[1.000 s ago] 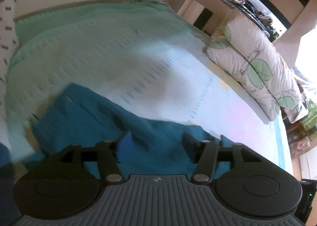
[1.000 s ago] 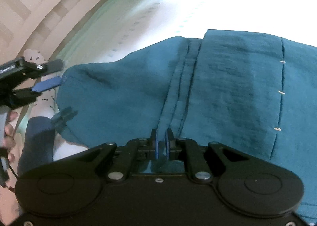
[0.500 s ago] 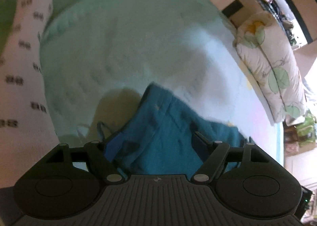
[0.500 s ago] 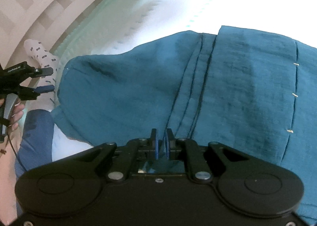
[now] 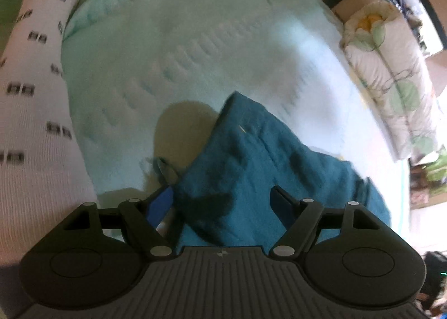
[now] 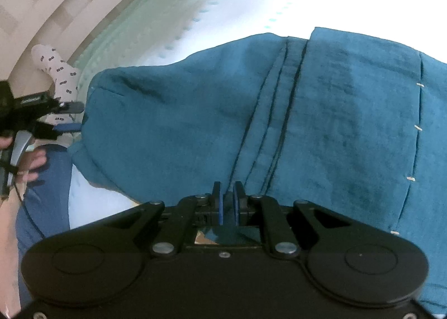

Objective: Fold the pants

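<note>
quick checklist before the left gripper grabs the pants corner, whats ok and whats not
1. Right gripper clamped on the teal pants: ok.
2. Left gripper wide enough for the corner: ok.
3. Pants corner between the left fingers: ok; pads not pressing yet.
4. Loose drawstring clear of the left blue pad: cannot tell.
5. Cloth flat on the bed: not ok, rumpled.

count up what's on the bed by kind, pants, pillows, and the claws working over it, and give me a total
Teal pants: 1
Leaf-print pillows: 1
White spotted pillows: 1
Claws: 2, left claw and right claw
Total: 5
</note>
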### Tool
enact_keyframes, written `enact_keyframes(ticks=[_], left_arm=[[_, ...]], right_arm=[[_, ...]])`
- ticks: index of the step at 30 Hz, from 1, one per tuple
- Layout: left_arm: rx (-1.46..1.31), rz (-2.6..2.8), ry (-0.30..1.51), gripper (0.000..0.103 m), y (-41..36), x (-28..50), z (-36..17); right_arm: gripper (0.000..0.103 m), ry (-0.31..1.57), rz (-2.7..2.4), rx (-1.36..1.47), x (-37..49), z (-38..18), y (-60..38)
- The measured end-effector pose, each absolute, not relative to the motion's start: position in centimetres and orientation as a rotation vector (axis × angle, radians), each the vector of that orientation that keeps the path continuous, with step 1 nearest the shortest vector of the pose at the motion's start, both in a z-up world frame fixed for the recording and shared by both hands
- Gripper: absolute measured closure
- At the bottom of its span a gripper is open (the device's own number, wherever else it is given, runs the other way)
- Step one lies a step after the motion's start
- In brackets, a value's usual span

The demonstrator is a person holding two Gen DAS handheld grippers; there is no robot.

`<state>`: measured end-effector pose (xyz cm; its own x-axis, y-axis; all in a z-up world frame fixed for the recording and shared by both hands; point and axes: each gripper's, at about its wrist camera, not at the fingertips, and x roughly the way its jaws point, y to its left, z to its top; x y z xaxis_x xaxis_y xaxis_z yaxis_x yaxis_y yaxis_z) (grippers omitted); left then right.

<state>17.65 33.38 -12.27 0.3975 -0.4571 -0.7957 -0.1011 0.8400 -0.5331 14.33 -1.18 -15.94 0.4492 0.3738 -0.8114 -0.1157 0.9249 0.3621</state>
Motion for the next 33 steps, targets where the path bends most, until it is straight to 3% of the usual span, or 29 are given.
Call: enact_keyframes(ticks=[8,15,22,30,32,33], left_arm=[[-0.572,-0.21,1.23,0.026,31.7,17.7,-14.4],[-0.66,-0.191,1.178,0.013,32.0,17.8,-15.2],[-0.471,-0.149,1.108,0.013,31.8,16.6,-11.8],[-0.445,-0.235,1.273,0.013,30.6,17.8,-14.2],[-0.485,-0.246,1.283,0.01,30.5,18.0,-15.2],[-0.507,-0.25,1.278,0.001,30.5,18.1,-15.4]], right_arm=[[0.085,1.057,0.316,0.285,14.3,-15.9,-1.5],[0.085,1.055,0.322,0.294,14.0,-16.1,-2.1],[0.085,1.049,0.333,0.297,13.7,-15.8,-2.5],[0.084,1.047,0.347,0.308,13.9,-15.8,-2.3],[0.084,1.048,0.35,0.304,13.9,-15.8,-2.2],[0.084,1.049,0.351,0.301,13.9,-15.8,-2.2]])
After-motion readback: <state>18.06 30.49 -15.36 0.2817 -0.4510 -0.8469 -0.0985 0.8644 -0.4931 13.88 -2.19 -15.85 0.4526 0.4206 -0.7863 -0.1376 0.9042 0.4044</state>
